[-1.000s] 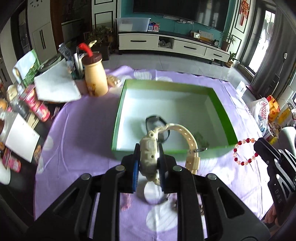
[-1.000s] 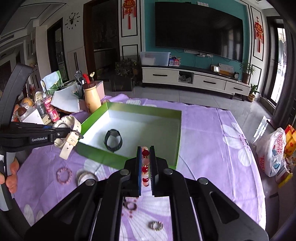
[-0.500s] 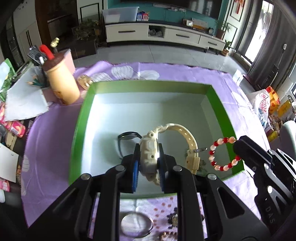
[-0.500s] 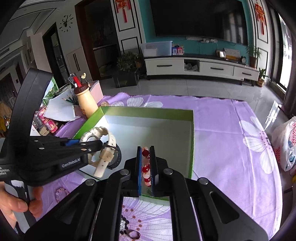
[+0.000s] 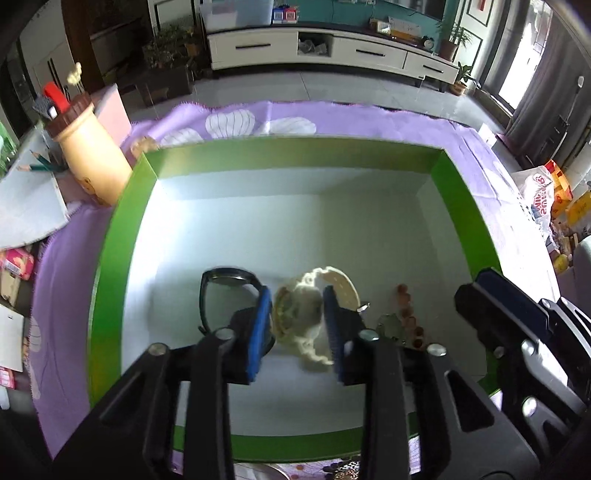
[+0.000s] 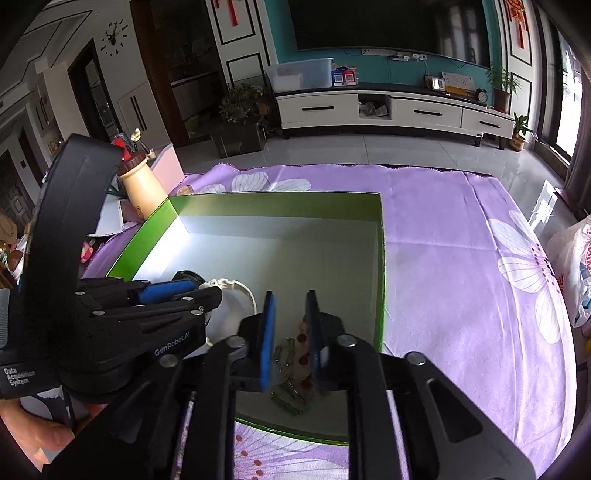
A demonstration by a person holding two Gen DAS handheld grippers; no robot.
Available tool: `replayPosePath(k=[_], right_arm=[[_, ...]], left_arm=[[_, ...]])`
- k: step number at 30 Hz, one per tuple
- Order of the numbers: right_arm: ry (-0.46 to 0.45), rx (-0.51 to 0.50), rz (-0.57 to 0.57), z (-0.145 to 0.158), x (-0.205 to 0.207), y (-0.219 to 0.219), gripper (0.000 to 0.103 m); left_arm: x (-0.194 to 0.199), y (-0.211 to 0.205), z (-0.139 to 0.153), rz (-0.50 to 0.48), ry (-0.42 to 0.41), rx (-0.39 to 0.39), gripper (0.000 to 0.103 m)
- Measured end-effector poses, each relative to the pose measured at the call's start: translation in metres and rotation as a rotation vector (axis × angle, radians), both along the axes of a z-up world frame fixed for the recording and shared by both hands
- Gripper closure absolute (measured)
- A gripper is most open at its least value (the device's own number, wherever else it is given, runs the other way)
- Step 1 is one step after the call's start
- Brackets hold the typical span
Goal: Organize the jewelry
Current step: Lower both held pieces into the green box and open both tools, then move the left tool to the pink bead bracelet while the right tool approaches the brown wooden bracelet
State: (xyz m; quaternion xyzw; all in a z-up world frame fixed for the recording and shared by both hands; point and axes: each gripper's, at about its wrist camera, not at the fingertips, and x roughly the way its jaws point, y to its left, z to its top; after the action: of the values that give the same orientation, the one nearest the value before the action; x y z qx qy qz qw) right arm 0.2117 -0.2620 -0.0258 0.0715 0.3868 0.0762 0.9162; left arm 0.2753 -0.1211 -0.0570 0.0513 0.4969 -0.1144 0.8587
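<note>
Both grippers hung over the green box's (image 5: 110, 236) near edge, jaws just parted: the cream watch (image 5: 301, 314) lay released beneath the left gripper (image 5: 297, 328), the bead bracelet (image 6: 301, 354) under the right gripper (image 6: 290, 341).

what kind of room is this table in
Most likely a home living room. A wall-mounted television hangs over a long white TV cabinet with potted plants on it, and the work happens on a table under a purple flowered tablecloth.
</note>
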Motion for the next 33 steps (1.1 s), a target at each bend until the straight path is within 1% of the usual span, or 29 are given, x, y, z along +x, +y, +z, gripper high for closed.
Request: replayPosePath(k=[1, 2, 7, 9, 10, 15, 17, 20, 24, 27, 30, 33], right_arm=[[-0.002, 0.011, -0.004, 0.000, -0.002, -0.002, 0.075], [-0.005, 0.018, -0.006, 0.001, -0.004, -0.004, 0.075], [-0.024, 0.036, -0.003, 0.006, -0.025, -0.009, 0.073], [-0.031, 0.034, 0.000, 0.009, -0.034, -0.010, 0.068], [-0.036, 0.032, 0.000, 0.010, -0.040, -0.010, 0.067], [-0.045, 0.027, 0.009, 0.016, -0.071, -0.012, 0.067], [-0.048, 0.022, 0.009, 0.018, -0.081, -0.013, 0.067], [-0.046, 0.019, 0.008, 0.020, -0.099, -0.016, 0.067], [-0.040, 0.007, 0.022, 0.021, -0.122, -0.014, 0.067], [-0.022, 0.005, 0.035, 0.018, -0.138, -0.010, 0.067], [-0.001, 0.017, 0.054, 0.012, -0.155, -0.003, 0.067], [0.031, 0.036, 0.081, 0.002, -0.168, 0.007, 0.067]], left_arm=[[-0.002, 0.000, 0.003, -0.003, -0.007, -0.003, 0.059], [-0.006, 0.001, 0.006, -0.007, -0.017, -0.005, 0.057], [-0.025, 0.010, 0.025, -0.012, -0.065, -0.013, 0.037], [-0.035, 0.017, 0.033, -0.013, -0.087, -0.008, 0.035], [-0.041, 0.021, 0.037, -0.012, -0.098, -0.006, 0.032], [-0.067, 0.044, 0.053, -0.009, -0.136, 0.016, 0.027], [-0.080, 0.060, 0.058, 0.001, -0.144, 0.021, 0.026], [-0.097, 0.091, 0.061, 0.029, -0.142, 0.006, 0.025], [-0.120, 0.134, 0.055, 0.095, -0.136, 0.031, 0.024], [-0.136, 0.161, 0.038, 0.138, -0.087, 0.044, 0.024], [-0.147, 0.176, 0.020, 0.160, -0.033, 0.024, 0.024], [-0.156, 0.179, 0.003, 0.168, 0.001, 0.019, 0.024]])
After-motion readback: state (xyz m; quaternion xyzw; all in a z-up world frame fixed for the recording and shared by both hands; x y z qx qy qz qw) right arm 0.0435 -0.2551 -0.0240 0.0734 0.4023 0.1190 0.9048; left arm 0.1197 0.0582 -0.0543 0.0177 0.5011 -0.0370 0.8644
